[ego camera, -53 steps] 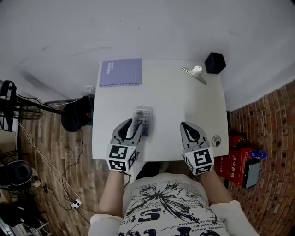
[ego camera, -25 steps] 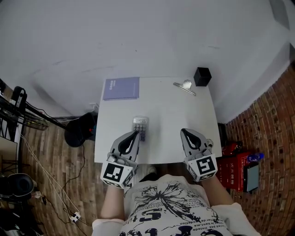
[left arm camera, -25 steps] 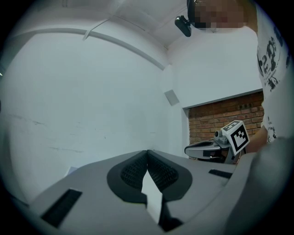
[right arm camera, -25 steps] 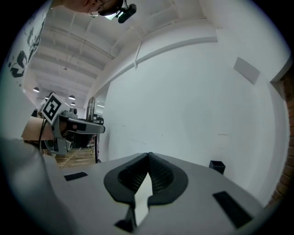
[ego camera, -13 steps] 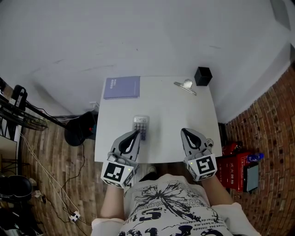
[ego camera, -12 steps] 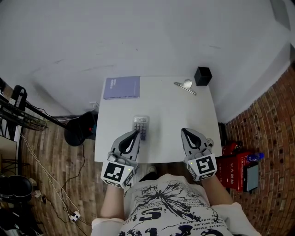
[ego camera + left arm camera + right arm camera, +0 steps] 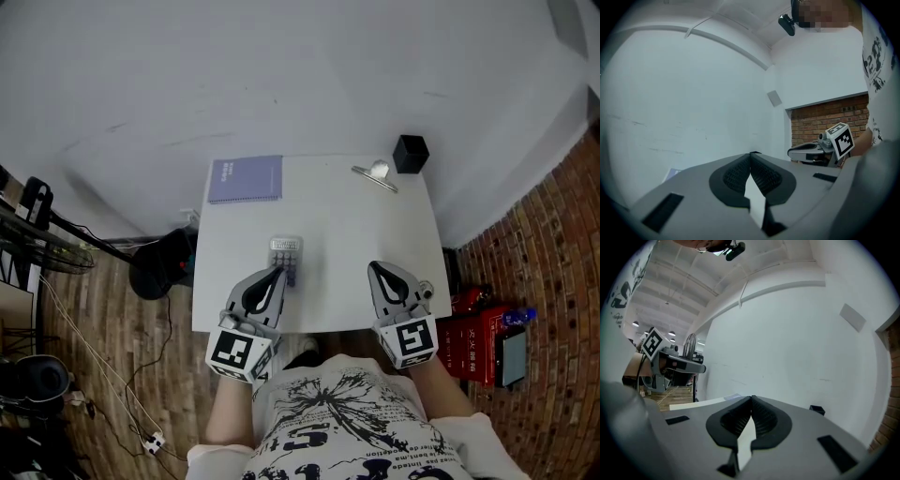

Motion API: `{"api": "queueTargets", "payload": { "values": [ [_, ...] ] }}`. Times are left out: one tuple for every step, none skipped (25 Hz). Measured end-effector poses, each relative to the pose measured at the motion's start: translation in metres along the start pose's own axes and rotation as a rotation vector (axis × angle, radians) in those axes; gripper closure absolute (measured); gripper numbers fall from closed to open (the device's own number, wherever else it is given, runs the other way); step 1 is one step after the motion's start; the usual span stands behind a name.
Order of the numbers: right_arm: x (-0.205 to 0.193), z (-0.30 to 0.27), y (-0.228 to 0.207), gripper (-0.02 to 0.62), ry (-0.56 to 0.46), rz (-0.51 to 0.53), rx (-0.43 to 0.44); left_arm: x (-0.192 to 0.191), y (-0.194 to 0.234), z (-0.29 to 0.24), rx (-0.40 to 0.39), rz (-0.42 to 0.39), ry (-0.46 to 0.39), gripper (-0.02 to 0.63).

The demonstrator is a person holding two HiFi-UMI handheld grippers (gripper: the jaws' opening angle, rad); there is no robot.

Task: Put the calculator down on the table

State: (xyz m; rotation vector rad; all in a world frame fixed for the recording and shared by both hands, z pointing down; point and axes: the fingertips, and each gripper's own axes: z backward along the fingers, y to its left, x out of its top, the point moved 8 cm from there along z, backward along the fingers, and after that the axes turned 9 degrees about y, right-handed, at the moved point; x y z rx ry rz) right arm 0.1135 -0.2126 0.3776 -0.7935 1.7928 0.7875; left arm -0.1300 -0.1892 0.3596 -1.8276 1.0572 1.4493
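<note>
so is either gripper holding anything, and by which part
Nothing. Left gripper and right gripper are both shut and empty; the calculator lies on the table.

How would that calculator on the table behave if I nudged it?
The calculator lies flat on the table, so it would likely slide, not tip or roll. It looks small and thin, so probably light. Its boxy outline suggests stiffness.

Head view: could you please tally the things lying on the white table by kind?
Notebook: 1
Calculator: 1
Black box: 1
Metal clip: 1
Small round object: 1
Total: 5
</note>
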Motion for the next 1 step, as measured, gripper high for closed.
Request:
{"api": "queueTargets", "payload": {
  "values": [
    [-0.0001, -0.0001, 0.0002, 0.581, 0.001, 0.009, -0.005, -0.0007, 0.0005, -0.0004, -0.001, 0.002, -0.001, 0.592]
  ]
}}
